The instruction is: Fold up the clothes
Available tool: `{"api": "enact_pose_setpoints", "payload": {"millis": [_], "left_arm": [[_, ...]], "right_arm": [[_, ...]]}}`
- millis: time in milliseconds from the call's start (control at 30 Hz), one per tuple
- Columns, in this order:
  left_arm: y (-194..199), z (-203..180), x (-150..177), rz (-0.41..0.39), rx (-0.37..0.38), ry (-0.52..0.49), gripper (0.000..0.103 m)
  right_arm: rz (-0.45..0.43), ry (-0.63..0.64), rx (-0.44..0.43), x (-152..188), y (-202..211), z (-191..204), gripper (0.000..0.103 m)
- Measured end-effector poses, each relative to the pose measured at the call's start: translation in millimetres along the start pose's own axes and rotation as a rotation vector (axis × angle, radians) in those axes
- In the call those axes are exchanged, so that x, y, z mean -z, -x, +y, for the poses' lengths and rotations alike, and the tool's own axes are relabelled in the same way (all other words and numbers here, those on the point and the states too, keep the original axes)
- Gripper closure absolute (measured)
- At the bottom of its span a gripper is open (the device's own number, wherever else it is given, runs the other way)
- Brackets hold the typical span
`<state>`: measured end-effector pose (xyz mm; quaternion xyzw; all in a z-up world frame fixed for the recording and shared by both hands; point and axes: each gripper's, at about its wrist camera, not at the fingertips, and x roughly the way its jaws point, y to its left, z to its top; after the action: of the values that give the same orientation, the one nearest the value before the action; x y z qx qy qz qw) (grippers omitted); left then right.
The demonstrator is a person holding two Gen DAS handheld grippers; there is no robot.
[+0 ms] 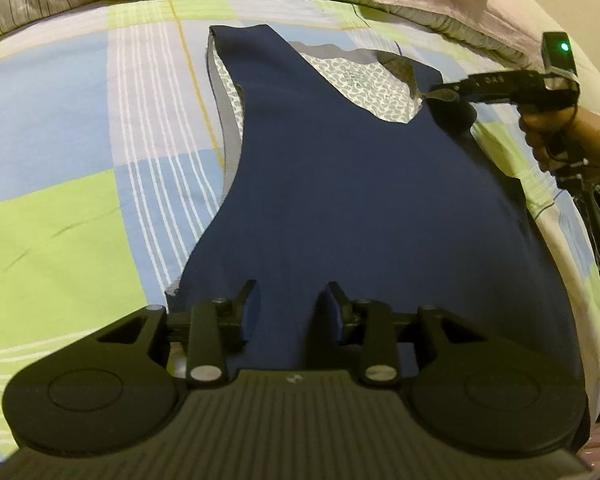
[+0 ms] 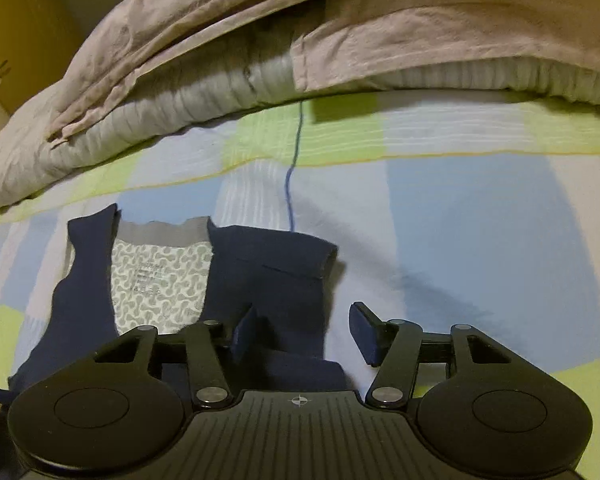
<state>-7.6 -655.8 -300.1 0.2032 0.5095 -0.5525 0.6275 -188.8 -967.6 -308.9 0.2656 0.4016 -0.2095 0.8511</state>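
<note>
A navy sleeveless top lies spread flat on a bed, resting on a checked bedsheet of pale blue, lime green and white stripes. Its neckline is turned toward the head of the bed, exposing a grey-and-white patterned inner lining edged with a grey band.

The left gripper is positioned low over the hem end of the garment, its jaws spread moderately wide with navy cloth visible in the gap between them. Its fingers lie close to the fabric, but whether they press on it cannot be told; nothing is clamped.

The right gripper is set over the shoulder end of the top, jaws parted wide. Its left finger pad sits above the folded shoulder strap, while the other finger is over bare sheet just beside the garment's edge. In the left wrist view, the same tool, gripped by the person's right hand, reaches in from the side with its tip at the neckline corner; a green light glows on its body.

Behind the top, a striped grey duvet and a pale pinkish sheet are bunched along the far side of the bed. A yellow cupboard door is visible in the corner.
</note>
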Motion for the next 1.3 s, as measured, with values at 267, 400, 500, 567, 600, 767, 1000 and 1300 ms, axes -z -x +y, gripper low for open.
{"api": "enact_pose_setpoints", "payload": {"millis": [267, 400, 500, 567, 600, 767, 1000, 1300], "left_arm": [[0.9, -2.6, 4.6, 0.002, -0.005, -0.009, 0.073], [2.8, -4.7, 7.5, -0.003, -0.014, -0.012, 0.073], [5.7, -4.6, 11.5, -0.006, -0.025, -0.017, 0.072], [8.1, -3.5, 15.1, -0.008, -0.035, -0.016, 0.072], [9.6, -2.4, 17.4, -0.01, -0.041, -0.011, 0.072], [18.7, 2.4, 29.1, -0.017, -0.068, 0.017, 0.072], [27.0, 3.4, 35.6, -0.014, -0.101, -0.04, 0.071], [25.1, 4.4, 36.5, 0.029, -0.156, -0.04, 0.084]], "right_arm": [[-0.134, -0.071, 0.015, -35.3, 6.4, -5.3, 0.103], [-0.106, -0.105, 0.083, -51.0, -10.0, -12.7, 0.103], [-0.13, -0.096, 0.137, -45.0, -1.4, -14.5, 0.102], [-0.142, -0.102, 0.152, -37.2, 9.5, -14.5, 0.098], [-0.148, -0.105, 0.159, -33.2, 15.0, -14.5, 0.089], [-0.148, -0.143, 0.163, 9.8, 55.3, -7.1, 0.05], [-0.022, -0.156, 0.111, 118.0, 110.5, 42.5, 0.05], [0.106, -0.12, 0.189, 206.7, 149.2, 71.5, 0.05]]}}
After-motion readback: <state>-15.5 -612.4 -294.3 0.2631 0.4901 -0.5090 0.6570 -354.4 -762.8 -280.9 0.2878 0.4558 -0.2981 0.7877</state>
